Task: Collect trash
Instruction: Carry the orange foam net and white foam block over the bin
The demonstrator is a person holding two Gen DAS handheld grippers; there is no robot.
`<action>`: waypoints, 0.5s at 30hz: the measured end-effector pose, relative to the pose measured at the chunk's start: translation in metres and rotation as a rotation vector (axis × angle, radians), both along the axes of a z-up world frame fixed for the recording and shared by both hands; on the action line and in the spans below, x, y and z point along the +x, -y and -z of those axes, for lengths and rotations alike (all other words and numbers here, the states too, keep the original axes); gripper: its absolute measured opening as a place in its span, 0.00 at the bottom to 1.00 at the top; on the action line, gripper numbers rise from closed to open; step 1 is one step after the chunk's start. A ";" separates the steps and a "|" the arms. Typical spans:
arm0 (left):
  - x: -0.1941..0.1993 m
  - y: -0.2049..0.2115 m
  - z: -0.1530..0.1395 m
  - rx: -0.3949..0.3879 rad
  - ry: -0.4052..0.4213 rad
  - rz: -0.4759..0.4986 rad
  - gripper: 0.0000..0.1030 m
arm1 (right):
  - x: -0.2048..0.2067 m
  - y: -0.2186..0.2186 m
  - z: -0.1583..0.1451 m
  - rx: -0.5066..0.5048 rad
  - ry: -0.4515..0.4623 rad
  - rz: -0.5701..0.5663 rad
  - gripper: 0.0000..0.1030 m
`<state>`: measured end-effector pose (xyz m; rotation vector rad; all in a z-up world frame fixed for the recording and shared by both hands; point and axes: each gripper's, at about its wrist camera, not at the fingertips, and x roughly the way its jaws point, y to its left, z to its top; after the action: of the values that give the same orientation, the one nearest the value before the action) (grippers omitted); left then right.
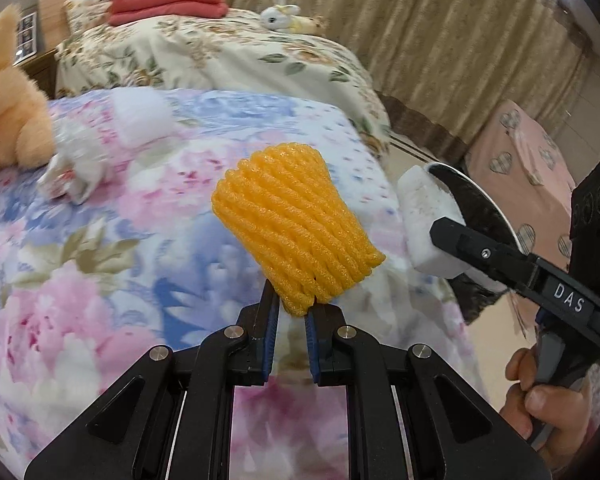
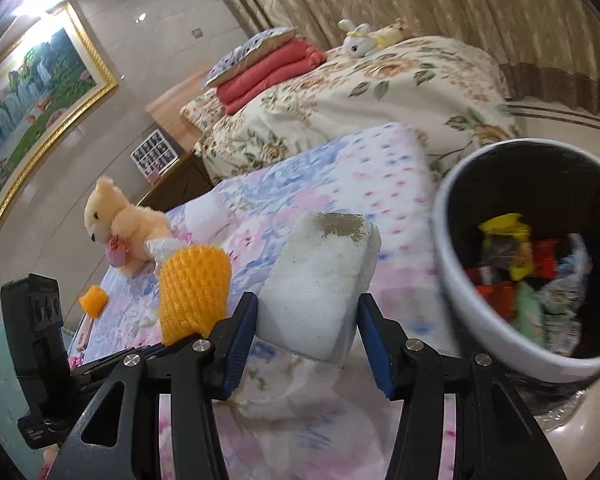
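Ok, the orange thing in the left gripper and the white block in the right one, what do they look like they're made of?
The orange sleeve looks like soft foam netting, the fruit-wrap kind: ribbed, woven strands with a matte, slightly sparkly surface. The white block looks like foam, possibly polystyrene or sponge: matte, fine-grained faces and a brownish stain on top. The left gripper pinches the sleeve's end; the right gripper clamps the block.

Two close wrist fisheyes above the floral bed (image 1: 100,240), sharing the yellow foam net (image 1: 292,224).
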<state>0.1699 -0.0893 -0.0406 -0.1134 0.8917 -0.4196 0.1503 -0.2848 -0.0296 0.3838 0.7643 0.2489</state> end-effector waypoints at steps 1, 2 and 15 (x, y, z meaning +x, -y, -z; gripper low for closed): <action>-0.001 0.005 -0.001 -0.002 -0.001 0.011 0.11 | -0.002 0.005 -0.001 0.000 0.003 0.006 0.50; -0.002 0.011 -0.002 -0.006 -0.003 0.026 0.11 | -0.006 0.010 -0.003 0.000 0.006 0.015 0.50; -0.013 0.079 -0.016 0.002 0.008 0.169 0.11 | -0.039 0.079 -0.012 0.008 0.030 0.148 0.50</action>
<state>0.1574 -0.1679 -0.0242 -0.0346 0.8971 -0.5763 0.1115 -0.3634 -0.0174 0.4408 0.7024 0.1186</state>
